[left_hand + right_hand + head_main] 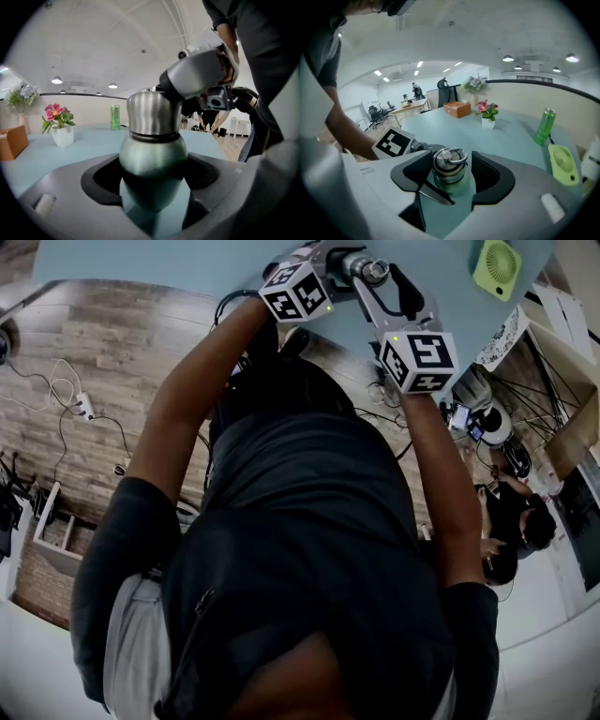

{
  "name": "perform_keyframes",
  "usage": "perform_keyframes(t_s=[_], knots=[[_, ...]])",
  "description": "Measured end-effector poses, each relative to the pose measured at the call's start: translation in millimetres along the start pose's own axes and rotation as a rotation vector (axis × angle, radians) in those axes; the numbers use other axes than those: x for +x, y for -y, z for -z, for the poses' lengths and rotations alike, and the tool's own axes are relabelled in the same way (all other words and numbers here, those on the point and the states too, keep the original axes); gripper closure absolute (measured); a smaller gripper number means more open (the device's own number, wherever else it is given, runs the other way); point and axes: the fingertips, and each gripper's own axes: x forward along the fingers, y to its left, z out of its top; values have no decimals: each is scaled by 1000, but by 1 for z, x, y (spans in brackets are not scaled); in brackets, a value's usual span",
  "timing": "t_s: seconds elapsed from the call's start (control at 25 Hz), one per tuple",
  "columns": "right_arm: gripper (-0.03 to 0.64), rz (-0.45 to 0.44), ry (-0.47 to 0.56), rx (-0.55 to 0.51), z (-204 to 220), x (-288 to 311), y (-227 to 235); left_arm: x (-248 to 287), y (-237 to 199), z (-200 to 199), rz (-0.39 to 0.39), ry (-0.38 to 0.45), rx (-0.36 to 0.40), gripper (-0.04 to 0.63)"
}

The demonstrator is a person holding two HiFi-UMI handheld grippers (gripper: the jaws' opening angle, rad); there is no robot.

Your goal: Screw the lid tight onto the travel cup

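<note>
Because the brushed-steel, ring-topped lid could only tighten about the long axis of the green, bulb-bodied metal travel cup, that axis was what mattered. The cup stood upright on the pale blue-green table, near the table's edge on your side, with the lid seated on top. Your left gripper met it from the side, jaws clamped on the green body. Your right gripper looked down along the axis, jaws drawn in around the lid. One pad met it and a sliver showed at the other, so I could not tell whether it gripped. I judged the right placed to twist and the left to brace. Farther in on the table stood a green drinks can and a white pot of pink flowers.
</note>
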Motion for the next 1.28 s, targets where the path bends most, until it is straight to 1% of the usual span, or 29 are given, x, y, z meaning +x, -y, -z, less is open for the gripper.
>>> perform_keyframes(t_s=[0.08,0.12,0.16,0.2,0.28,0.36,0.44,0.48,0.56,0.64,0.68,0.72,0.76,0.8,0.88,1.0,1.12,1.28], knots=[[353,-71,-26,-144,-16,-5,0,0,0,-1,2,2,-2,176],[351,-133,-47,-235,-25,-7,-5,0,0,-1,3,3,-3,176],[351,-215,-80,-337,-32,-8,-13,0,0,-1,4,3,-2,176],[351,-308,-123,-454,-35,-9,-23,-1,0,-1,4,3,0,176],[351,-479,-244,-729,-28,-13,-40,0,1,-1,4,2,1,176],[351,-600,-384,-1022,-5,-16,-41,1,2,-1,5,1,0,176],[351,-673,-481,-1277,15,-14,-34,3,1,-1,4,1,0,176],[351,-698,-505,-1376,21,-11,-31,3,1,-1,3,1,0,176],[351,-737,-521,-1505,28,-7,-29,5,0,-1,3,0,2,176],[356,-760,-514,-1568,32,-4,-29,5,0,-1,3,0,3,176],[376,-766,-507,-1578,33,-3,-28,5,1,-1,3,0,3,176],[379,-772,-501,-1570,33,-3,-27,5,1,-1,4,0,3,176],[382,-777,-498,-1541,33,-3,-26,5,1,-2,4,1,4,176],[382,-778,-499,-1490,33,-3,-25,6,1,-2,4,1,4,176],[383,-762,-497,-1331,32,-1,-21,6,1,-2,3,-1,6,176],[383,-686,-451,-1047,27,2,-20,5,1,-1,2,-2,7,176],[383,-561,-363,-785,19,6,-19,4,0,-2,1,-2,8,176],[383,-339,-198,-455,6,10,-17,2,0,-1,-1,-1,8,176]])
